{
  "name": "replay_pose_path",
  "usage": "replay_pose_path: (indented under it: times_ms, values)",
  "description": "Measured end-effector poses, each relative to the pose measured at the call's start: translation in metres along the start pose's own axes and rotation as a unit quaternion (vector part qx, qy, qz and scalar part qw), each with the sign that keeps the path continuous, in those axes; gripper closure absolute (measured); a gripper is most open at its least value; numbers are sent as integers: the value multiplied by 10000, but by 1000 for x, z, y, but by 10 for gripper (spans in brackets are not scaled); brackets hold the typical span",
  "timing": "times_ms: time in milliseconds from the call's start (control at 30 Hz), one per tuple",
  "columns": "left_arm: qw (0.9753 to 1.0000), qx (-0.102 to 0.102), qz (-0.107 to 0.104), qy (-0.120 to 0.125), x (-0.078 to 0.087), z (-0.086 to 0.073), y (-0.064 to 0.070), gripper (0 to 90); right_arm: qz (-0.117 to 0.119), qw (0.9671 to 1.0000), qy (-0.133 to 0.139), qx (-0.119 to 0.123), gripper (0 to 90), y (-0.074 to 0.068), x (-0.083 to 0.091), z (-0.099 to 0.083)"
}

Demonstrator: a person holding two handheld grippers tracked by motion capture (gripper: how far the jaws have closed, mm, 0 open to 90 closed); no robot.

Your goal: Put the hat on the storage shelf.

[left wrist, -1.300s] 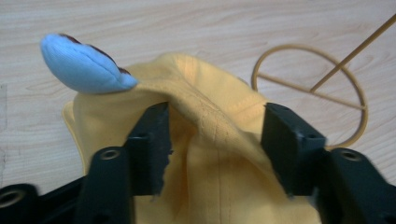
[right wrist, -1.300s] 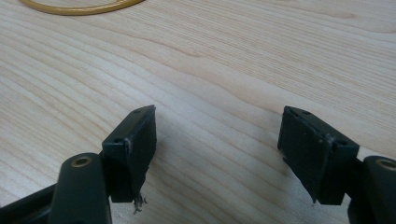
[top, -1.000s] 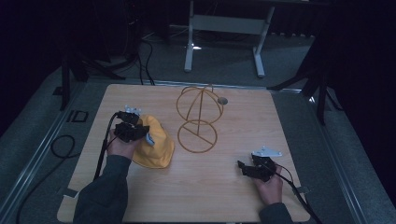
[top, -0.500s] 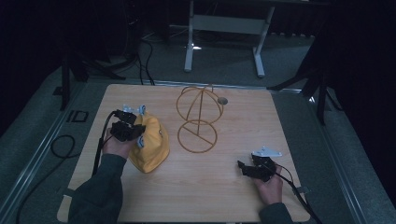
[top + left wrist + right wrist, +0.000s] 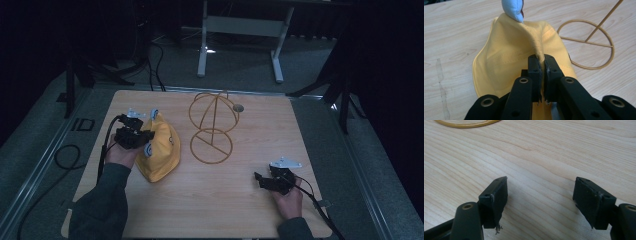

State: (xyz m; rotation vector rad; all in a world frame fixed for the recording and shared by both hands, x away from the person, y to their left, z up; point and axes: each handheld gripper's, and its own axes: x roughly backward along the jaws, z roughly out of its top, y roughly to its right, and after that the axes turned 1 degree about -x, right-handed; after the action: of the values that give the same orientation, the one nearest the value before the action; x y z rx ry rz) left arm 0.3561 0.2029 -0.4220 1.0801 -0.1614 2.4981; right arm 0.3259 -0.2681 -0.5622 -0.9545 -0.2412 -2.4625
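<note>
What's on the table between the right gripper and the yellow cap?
Nothing: in the high view, bare wood runs from the right gripper to the cap. The wire stand sits farther back, off that line.

A mustard-yellow fabric cap (image 5: 506, 57) (with a pale blue tip (image 5: 512, 10)) lies on the light wood-grain table (image 5: 549, 150); the wire stand (image 5: 212, 125) is golden yellow.

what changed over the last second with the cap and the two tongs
The left tongs, shut on a fold of the yellow cap, have carried it a little away from the person, toward the far edge of the table. The right tongs stayed open and in place over the table, and the wire hat stand did not move.
</note>
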Motion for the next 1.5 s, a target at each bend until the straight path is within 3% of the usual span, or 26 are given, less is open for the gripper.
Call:
replay_pose_path:
  times_ms: [300, 800, 933, 1167, 1333, 1500]
  values:
    - [9999, -78, -120, 89, 6, 2, -4, 858, 0, 10000, -1, 2, 278, 0, 0, 0]
    - [9985, -533, -79, 135, 22, 15, -10, 858, -1, 10000, 3, -4, 278, 0, 0, 0]
    - [9979, -584, -199, 221, 27, 18, -13, 858, -4, 10000, 4, 4, 278, 0, 0, 0]
    - [9947, -940, -294, 292, 32, 21, -13, 858, -2, 10000, 7, 1, 278, 0, 0, 0]
    - [9931, -1060, -383, 329, 34, 23, -14, 858, -2, 10000, 7, 2, 278, 0, 0, 0]
    - [9895, -1299, -503, 383, 35, 23, -14, 857, -2, 10000, 6, 2, 278, 0, 0, 0]
